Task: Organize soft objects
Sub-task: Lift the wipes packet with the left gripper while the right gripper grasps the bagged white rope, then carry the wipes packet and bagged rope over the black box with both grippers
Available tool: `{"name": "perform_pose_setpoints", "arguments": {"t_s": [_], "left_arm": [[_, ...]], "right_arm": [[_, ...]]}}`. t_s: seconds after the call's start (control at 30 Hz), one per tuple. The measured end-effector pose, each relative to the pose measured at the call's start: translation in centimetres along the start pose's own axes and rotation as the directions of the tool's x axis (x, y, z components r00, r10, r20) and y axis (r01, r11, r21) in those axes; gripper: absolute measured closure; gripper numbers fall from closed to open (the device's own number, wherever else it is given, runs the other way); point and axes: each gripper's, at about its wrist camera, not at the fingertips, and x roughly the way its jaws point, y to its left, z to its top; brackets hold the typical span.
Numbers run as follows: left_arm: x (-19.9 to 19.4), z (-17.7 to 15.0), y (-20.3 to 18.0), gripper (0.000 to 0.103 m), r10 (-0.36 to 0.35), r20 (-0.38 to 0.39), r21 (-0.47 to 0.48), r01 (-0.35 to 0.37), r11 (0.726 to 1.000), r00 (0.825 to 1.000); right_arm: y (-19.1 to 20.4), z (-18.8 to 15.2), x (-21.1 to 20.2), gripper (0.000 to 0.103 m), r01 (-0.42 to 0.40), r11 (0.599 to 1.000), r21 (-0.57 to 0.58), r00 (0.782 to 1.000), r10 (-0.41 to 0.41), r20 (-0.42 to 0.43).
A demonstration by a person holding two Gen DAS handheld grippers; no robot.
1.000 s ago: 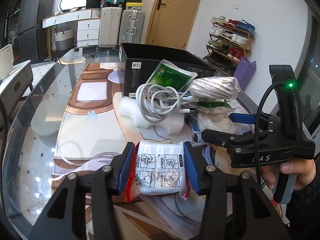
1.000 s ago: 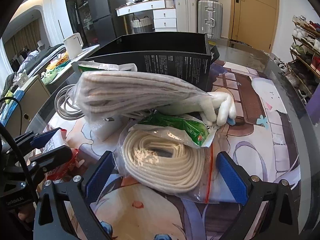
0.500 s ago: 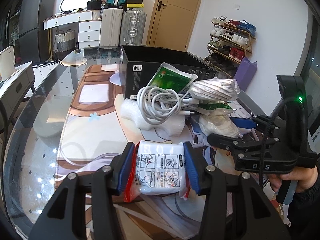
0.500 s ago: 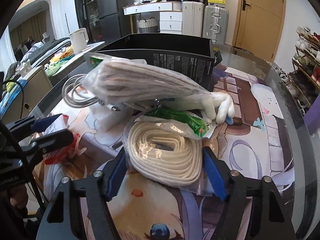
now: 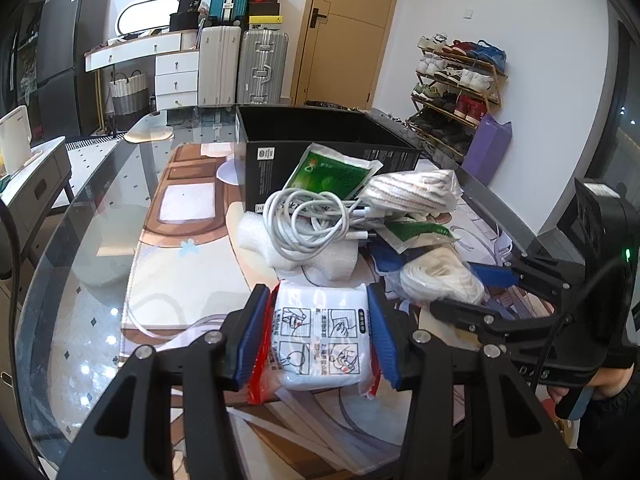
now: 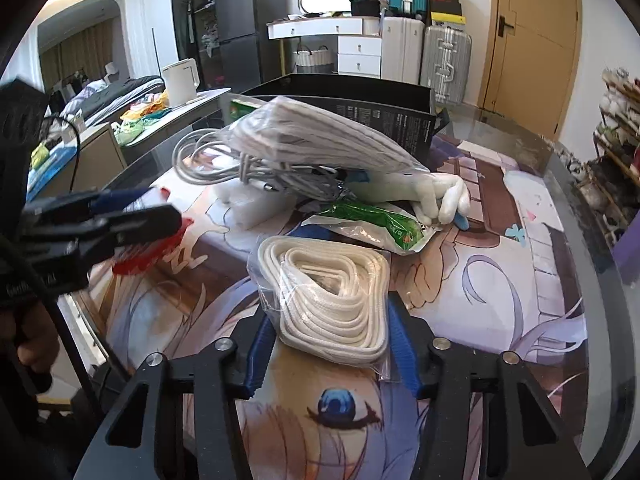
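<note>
My left gripper (image 5: pixel 316 296) is shut on a white packet (image 5: pixel 320 340) with printed pictograms and a red edge, held just above the printed mat. In the right wrist view my right gripper (image 6: pixel 328 316) has its jaws closing on a clear bag of coiled white rope (image 6: pixel 332 280). Both blue pads press its sides and the coil is squeezed narrow. Beyond lies a pile: a grey cable coil (image 5: pixel 308 216), a bagged striped cloth (image 6: pixel 320 136), a green packet (image 6: pixel 372 220), a white glove (image 6: pixel 436 196) and white foam (image 5: pixel 320 256). An open black box (image 5: pixel 320 148) stands behind the pile.
The glass table's rim (image 6: pixel 592 240) curves close on the right. The left gripper (image 6: pixel 160 204) and a hand sit at the left in the right wrist view. Bare mat (image 5: pixel 188 272) lies left of the pile. Suitcases, drawers and a shoe rack stand far behind.
The right gripper's jaws have come together from wide open onto the bagged rope, which is now pinched narrower. That gripper also slid forward. The left gripper kept still with its packet.
</note>
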Motion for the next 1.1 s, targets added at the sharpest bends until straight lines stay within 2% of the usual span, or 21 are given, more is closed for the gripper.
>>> {"name": "perform_pose_setpoints", "arguments": {"t_s": [0.17, 0.53, 0.77, 1.1], "left_arm": [[-0.5, 0.3, -0.3, 0.055, 0.001, 0.009, 0.009, -0.001, 1.0, 1.0], [-2.3, 1.2, -0.3, 0.055, 0.02, 0.046, 0.024, -0.021, 1.0, 0.999], [-3.4, 2.5, 0.6, 0.055, 0.04, 0.083, 0.003, -0.04, 0.999, 0.996], [-4.0, 4.5, 0.9, 0.055, 0.05, 0.121, -0.001, -0.05, 0.999, 0.991]], "right_arm": [[0.4, -0.6, -0.8, 0.053, -0.008, 1.0, -0.012, 1.0, 0.008, 0.02], [0.1, -1.3, -4.7, 0.053, -0.019, 1.0, 0.017, 0.991, 0.016, 0.134], [-0.6, -0.6, -7.2, 0.053, -0.015, 0.998, 0.054, 0.978, 0.004, 0.208], [-0.8, 1.2, -9.5, 0.053, 0.001, 0.998, 0.069, 0.966, -0.019, 0.259]]}}
